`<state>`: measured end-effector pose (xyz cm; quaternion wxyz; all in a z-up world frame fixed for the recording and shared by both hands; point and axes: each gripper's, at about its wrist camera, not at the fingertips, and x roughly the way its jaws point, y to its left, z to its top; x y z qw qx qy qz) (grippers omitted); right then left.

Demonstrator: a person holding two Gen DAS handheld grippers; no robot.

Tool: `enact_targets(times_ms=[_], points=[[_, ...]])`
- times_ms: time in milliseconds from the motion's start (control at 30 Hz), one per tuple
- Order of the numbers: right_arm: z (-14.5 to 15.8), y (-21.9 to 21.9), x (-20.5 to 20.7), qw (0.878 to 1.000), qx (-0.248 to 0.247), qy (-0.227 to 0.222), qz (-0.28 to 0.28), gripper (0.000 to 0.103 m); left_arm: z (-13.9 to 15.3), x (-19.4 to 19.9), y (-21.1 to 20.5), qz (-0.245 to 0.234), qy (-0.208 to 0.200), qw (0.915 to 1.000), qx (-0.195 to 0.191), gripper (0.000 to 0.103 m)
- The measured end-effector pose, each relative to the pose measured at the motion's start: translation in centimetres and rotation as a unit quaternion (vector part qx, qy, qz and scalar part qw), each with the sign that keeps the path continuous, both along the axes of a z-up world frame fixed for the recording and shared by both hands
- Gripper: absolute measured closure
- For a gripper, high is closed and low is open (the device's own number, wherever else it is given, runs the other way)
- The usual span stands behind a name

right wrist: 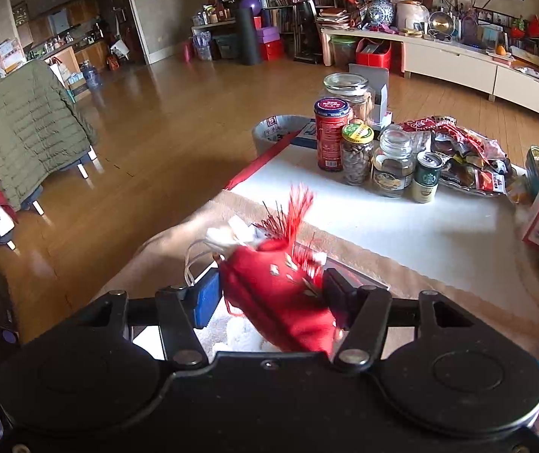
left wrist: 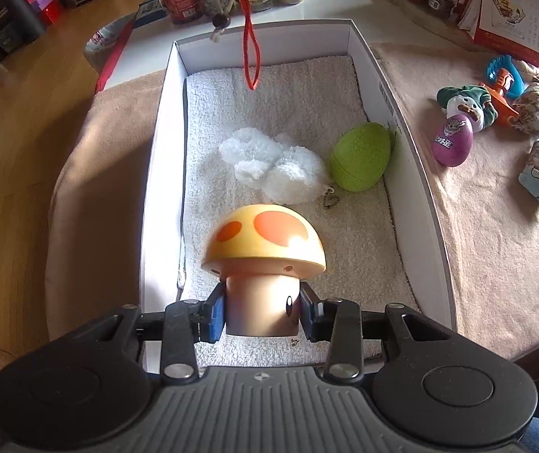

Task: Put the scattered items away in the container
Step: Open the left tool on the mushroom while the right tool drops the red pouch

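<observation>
The left gripper point(left wrist: 262, 315) carries a mushroom toy point(left wrist: 264, 260) low over the near end of the white box point(left wrist: 401, 139), a position suited to setting it on the towel lining point(left wrist: 269, 105). The stem sits between the blue pads point(left wrist: 214, 315); a thin gap appears to show at the right pad, so the hold looks slackened, consistent with release. Ahead of the fingers, inside the box, lie a white plush toy point(left wrist: 273, 164) and a green egg point(left wrist: 360, 156), touching.

The right gripper point(right wrist: 269, 294) pinches a red fabric pouch point(right wrist: 281, 302), tassel end forward, above the box. Its red cord point(left wrist: 250, 45) hangs over the far end.

Well to the right of the left gripper, outside the box, remain a purple egg point(left wrist: 452, 139) and other small toys.
</observation>
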<state>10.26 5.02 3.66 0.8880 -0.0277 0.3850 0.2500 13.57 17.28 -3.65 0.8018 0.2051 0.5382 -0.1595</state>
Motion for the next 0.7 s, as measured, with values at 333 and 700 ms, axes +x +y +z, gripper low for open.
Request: enact_targets(times_ms=[333, 700], points=[[0.0, -1.5, -1.7, 1.000, 0.020, 0.005, -0.001, 0.044, 0.5, -0.6, 0.2, 0.001, -0.014, 0.9999, -0.009, 0.038], [-1.6, -4.7, -3.7, 0.999, 0.028, 0.025, -0.022, 0.044, 0.2, -1.7, 0.5, 0.004, -0.014, 0.9999, -0.005, 0.038]])
